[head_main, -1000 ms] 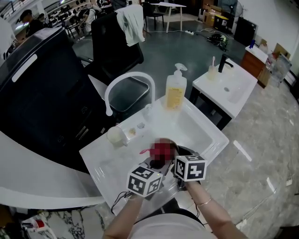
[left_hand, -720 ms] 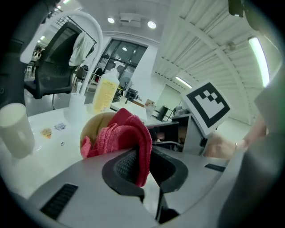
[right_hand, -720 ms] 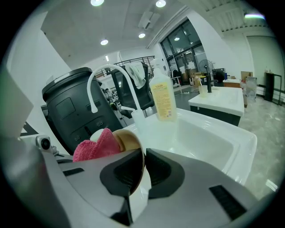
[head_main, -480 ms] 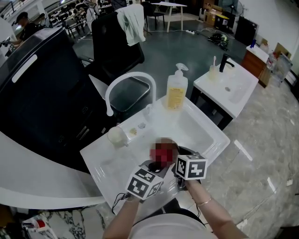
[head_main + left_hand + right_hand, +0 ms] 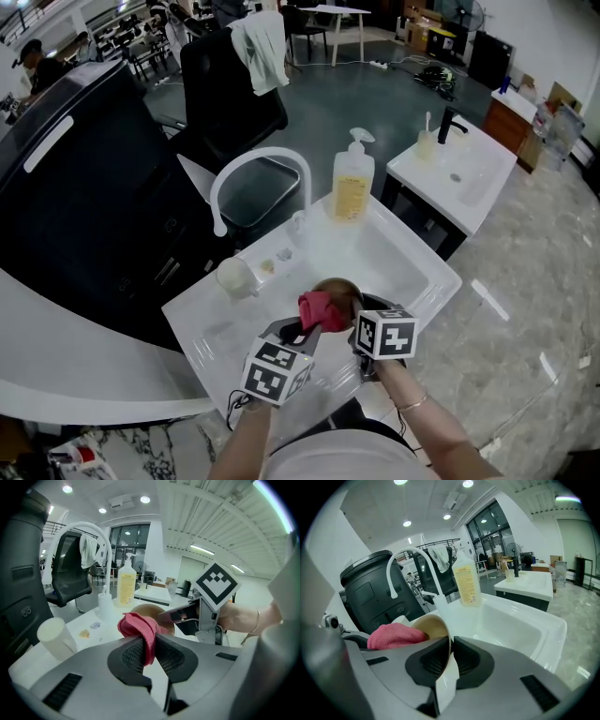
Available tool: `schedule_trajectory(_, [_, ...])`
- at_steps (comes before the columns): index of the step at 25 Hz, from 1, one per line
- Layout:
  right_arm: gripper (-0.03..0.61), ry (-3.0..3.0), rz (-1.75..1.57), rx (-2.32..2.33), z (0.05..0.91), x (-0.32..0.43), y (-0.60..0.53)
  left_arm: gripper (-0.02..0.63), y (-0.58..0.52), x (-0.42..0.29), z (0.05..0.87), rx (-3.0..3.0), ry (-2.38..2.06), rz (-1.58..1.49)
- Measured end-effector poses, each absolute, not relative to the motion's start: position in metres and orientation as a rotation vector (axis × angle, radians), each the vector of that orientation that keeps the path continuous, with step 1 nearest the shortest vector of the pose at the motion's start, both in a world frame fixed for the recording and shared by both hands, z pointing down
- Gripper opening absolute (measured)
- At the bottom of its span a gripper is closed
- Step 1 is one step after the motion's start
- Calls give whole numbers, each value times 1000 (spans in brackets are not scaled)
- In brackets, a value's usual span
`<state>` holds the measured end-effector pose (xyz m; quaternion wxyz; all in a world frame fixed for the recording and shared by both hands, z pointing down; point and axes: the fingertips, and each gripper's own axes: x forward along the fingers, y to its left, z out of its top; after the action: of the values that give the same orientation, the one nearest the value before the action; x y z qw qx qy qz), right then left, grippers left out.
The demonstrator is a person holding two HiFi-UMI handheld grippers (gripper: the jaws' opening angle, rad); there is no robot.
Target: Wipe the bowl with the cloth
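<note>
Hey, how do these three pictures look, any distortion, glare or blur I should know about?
Head view: evenly lit and sharp, bright glare streaks on the polished floor. Left gripper view: strong fisheye with black corners, red cloth crisp. Right gripper view: same fisheye, ceiling lights blown out, bowl in focus.

White sink counter [image 5: 214,326] — soap bottle [image 5: 352,187] at its back edge, pale cup [image 5: 232,274] at left
</note>
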<state>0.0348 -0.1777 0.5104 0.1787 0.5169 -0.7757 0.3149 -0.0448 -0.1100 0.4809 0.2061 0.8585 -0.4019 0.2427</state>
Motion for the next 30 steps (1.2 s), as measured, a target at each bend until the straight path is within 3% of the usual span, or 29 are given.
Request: schedule_trajectory(30, [18, -2110, 874, 1528, 519, 65, -173, 46, -142, -89, 421, 2426, -1516, 353])
